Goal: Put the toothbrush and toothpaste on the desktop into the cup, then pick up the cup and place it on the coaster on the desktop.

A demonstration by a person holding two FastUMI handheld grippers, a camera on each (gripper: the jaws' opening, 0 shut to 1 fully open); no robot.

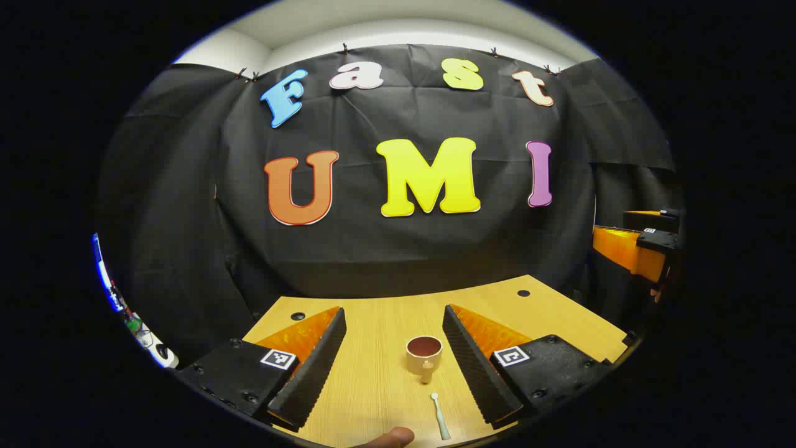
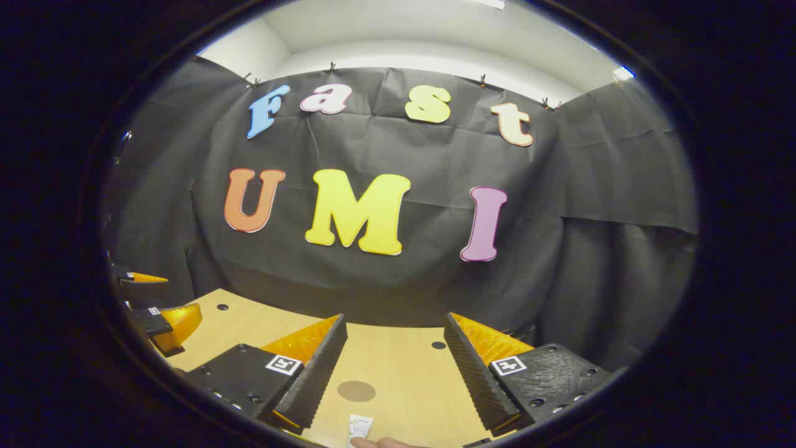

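Your left gripper [image 1: 393, 367] is spread wide, nothing between the fingers, hovering above the wooden desktop [image 1: 373, 373]. Between its fingers, closer to the right one, the cup [image 1: 424, 356] stands upright: small, cream outside, dark reddish-brown inside, with a short knob-like handle facing the camera. Just nearer than the cup, apart from it, the toothbrush [image 1: 439, 415] lies flat on the wood: white, slim, small rounded end toward the cup, the other end running to the bottom edge of the left gripper view. A fingertip [image 1: 392, 437] pokes in at that bottom edge, left of the brush.

At the far right of the left gripper view your right gripper [image 1: 640, 246] shows, off the desk edge and well apart from the cup.

In the right gripper view the right gripper [image 2: 392, 373] is also wide open and empty above the desktop. Between its fingers, nearer the left one, the coaster [image 2: 356, 391] lies flat: a thin, round, brown-grey disc, bare on top. Nearer than it, at the bottom edge, the toothpaste [image 2: 359, 428] shows as a white flat tube end with small print, too blurred to tell more. A fingertip touches or sits just beside its near end; can't tell which.

The left gripper [image 2: 155, 308] shows at the left of the right gripper view, over the desk's far-left side.
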